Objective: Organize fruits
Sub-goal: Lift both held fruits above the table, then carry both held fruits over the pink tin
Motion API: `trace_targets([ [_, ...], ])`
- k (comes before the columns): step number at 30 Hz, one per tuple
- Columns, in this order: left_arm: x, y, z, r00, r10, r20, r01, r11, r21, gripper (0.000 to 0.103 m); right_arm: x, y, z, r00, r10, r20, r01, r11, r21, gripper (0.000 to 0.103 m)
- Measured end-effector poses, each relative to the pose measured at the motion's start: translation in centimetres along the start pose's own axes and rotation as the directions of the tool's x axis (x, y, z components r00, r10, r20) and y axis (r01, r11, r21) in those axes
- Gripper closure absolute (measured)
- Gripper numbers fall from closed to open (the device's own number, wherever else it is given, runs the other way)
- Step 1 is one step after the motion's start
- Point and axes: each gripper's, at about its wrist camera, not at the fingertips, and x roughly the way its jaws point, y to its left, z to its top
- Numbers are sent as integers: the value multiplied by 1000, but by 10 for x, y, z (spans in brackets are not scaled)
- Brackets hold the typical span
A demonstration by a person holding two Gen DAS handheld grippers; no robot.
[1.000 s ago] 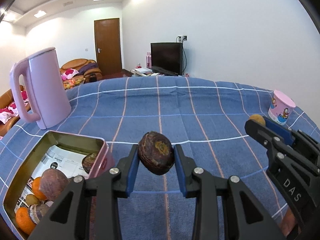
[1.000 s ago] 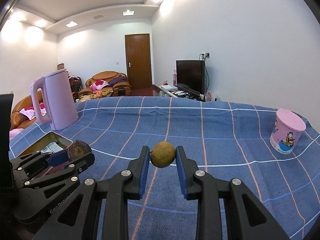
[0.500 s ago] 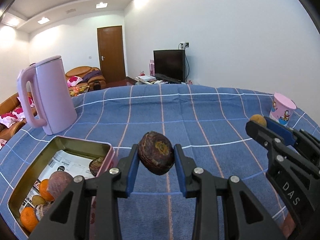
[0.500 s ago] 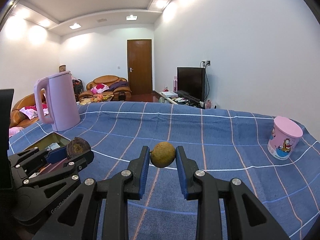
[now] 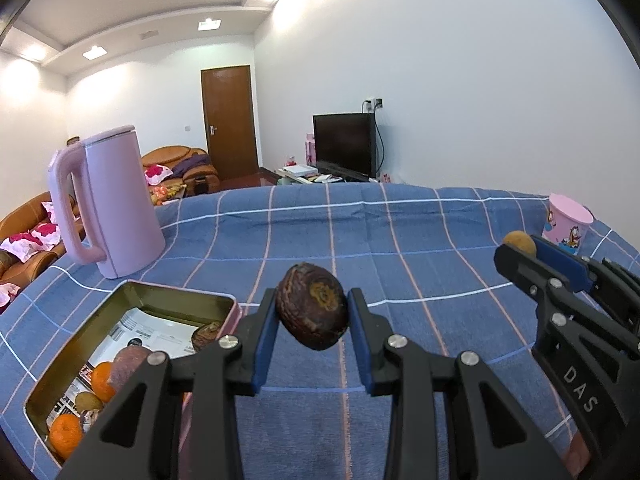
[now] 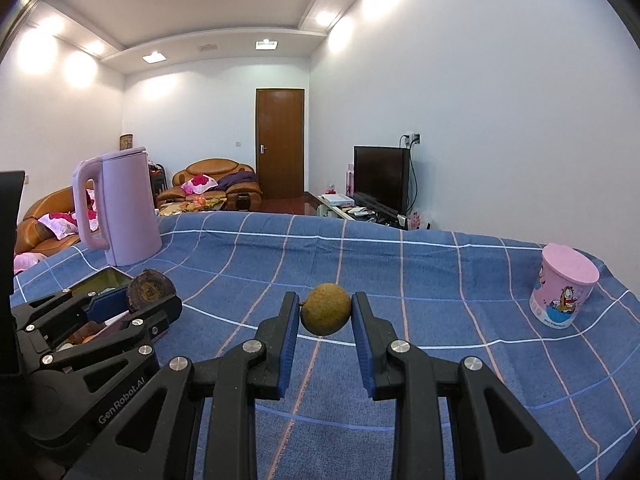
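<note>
My left gripper (image 5: 313,314) is shut on a dark wrinkled passion fruit (image 5: 312,311), held above the blue checked cloth just right of a pink metal tin (image 5: 168,294). The tin holds oranges (image 5: 66,431), another dark fruit (image 5: 127,362) and printed paper. In the right wrist view my right gripper (image 6: 325,316) is shut on a small round yellow-brown fruit (image 6: 325,314), also clear of the cloth. Each gripper shows in the other's view: the right one (image 5: 520,246) at the right edge, the left one (image 6: 150,288) at the left.
A tall pink kettle (image 5: 114,200) stands behind the tin at the left. A pink cartoon cup (image 6: 562,290) sits near the table's right edge. The blue cloth (image 5: 400,232) covers the whole table. Sofas, a door and a television lie beyond the far edge.
Both views have tilted slightly upward, so the table and tin sit lower in the pictures. Both fruits stay gripped as before.
</note>
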Motion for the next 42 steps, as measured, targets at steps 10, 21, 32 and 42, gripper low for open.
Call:
trace_targets([
  [10, -9, 0, 0, 999, 32, 41, -32, 999, 9, 67, -8, 3, 0, 999, -12, 38, 13, 1000, -15, 75],
  [21, -22, 1, -3, 994, 65, 83, -67, 997, 25, 67, -20, 9, -1, 997, -19, 74, 22, 999, -40, 75],
  [32, -31, 9, -7, 995, 58, 82, -60, 998, 24, 67, -25, 7, -3, 997, -13, 74, 14, 1000, -19, 75],
  [42, -38, 31, -12, 996, 58, 60, -59, 998, 14, 67, -15, 27, 0, 998, 50, 44, -48, 997, -53, 75],
])
